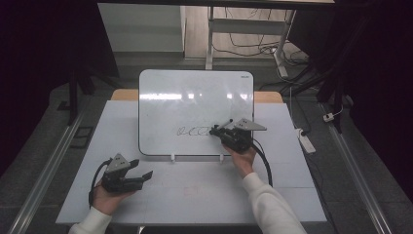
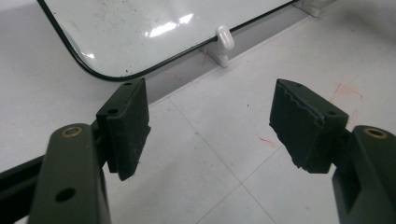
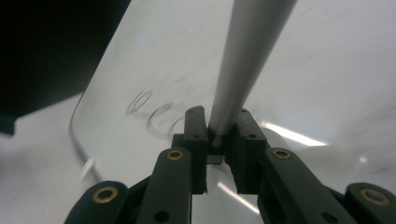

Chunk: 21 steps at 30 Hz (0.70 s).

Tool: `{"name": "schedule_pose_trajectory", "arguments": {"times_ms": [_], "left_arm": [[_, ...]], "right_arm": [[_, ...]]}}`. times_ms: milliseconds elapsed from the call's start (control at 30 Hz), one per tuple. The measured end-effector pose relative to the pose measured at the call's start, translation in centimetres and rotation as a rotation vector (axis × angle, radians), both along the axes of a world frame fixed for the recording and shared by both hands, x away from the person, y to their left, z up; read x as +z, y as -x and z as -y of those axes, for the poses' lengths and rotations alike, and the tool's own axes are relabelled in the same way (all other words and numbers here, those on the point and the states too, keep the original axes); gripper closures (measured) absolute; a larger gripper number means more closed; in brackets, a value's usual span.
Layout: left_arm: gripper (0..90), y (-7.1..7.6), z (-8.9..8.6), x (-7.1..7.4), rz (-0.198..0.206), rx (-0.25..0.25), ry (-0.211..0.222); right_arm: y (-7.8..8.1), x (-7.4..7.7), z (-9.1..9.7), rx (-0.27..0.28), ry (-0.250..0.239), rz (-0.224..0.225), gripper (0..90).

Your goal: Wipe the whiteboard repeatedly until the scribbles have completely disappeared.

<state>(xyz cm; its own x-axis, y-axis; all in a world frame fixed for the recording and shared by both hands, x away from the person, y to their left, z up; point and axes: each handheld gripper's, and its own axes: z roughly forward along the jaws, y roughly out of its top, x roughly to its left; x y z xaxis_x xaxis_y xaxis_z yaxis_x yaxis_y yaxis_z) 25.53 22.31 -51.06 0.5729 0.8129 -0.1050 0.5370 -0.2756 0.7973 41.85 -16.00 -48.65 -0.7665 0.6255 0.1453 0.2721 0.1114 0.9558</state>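
right tongs [image 1: 220, 130]: clamped on a grey marker [image 3: 243, 65], over the whiteboard [image 1: 195, 97] just right of the scribble [image 1: 194, 131]. High view puts the tip end at the writing; contact itself not resolvable.
left tongs [image 2: 210, 126]: spread wide, nothing between them, idle above the worktop [image 1: 195, 190] just off the board's near left corner.
whiteboard: propped at a tilt on two small white clips [image 2: 223, 39] along its near edge, mid-worktop.
risk 1: marker is pinched at one short stretch of the barrel. Side load from a stroke could pivot or slide it in the pads, giving a skewed or skipped line.
risk 2: pushing too hard on a tilted board held only by clips. It could tip back or skate, and the left tongs aren't bracing it.
risk 3: cable [image 1: 263, 163] trailing from the right tongs may drag over the board's lower edge and nudge it.
risk 4: heel of the right hand [image 1: 242, 158] near the board edge, so a smear of fresh ink is likely if it rides up.
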Motion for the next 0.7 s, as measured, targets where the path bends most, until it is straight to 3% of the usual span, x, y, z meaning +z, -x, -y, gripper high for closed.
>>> {"name": "schedule_pose_trajectory", "arguments": {"times_ms": [133, 200, 233, 300, 333, 433, 500, 633, 700], "left_arm": [[29.7, -0.1, 0.1, -0.1, -0.003, -0.001, -0.004], [29.7, -0.2, 0.1, -0.1, -0.005, -0.001, -0.004], [29.7, -0.2, 0.1, -0.1, -0.005, 0.001, -0.004], [29.7, -0.1, 0.1, -0.1, -0.003, -0.001, -0.006], [29.7, -0.1, 0.1, -0.1, -0.003, -0.001, -0.006], [29.7, -0.1, 0.1, 0.0, -0.001, -0.002, -0.005], [29.7, -0.2, 0.2, -0.1, -0.004, -0.004, -0.005], [29.7, -0.2, 0.1, -0.1, -0.003, -0.005, -0.004], [29.7, 0.0, 0.1, 0.0, 0.0, -0.004, -0.005]], "right_arm": [[-0.8, 0.4, 0.4, -0.027, -0.05, -0.001, 78.1], [-0.5, 0.1, -0.2, -0.001, -0.035, -0.006, 78.1], [0.0, -0.3, -1.3, 0.049, 0.009, -0.012, 78.1], [0.3, -0.4, -1.8, 0.069, 0.044, -0.006, 78.1], [0.1, -0.2, -1.6, 0.067, 0.046, -0.006, 78.1], [-0.8, 0.5, -0.1, -0.008, -0.023, -0.006, 78.0], [-0.8, 0.6, 0.1, -0.019, -0.036, -0.009, 78.1], [0.5, -0.6, -2.2, 0.083, 0.049, -0.026, 78.1], [0.5, -0.5, -2.1, 0.081, 0.058, -0.018, 78.0]]}}
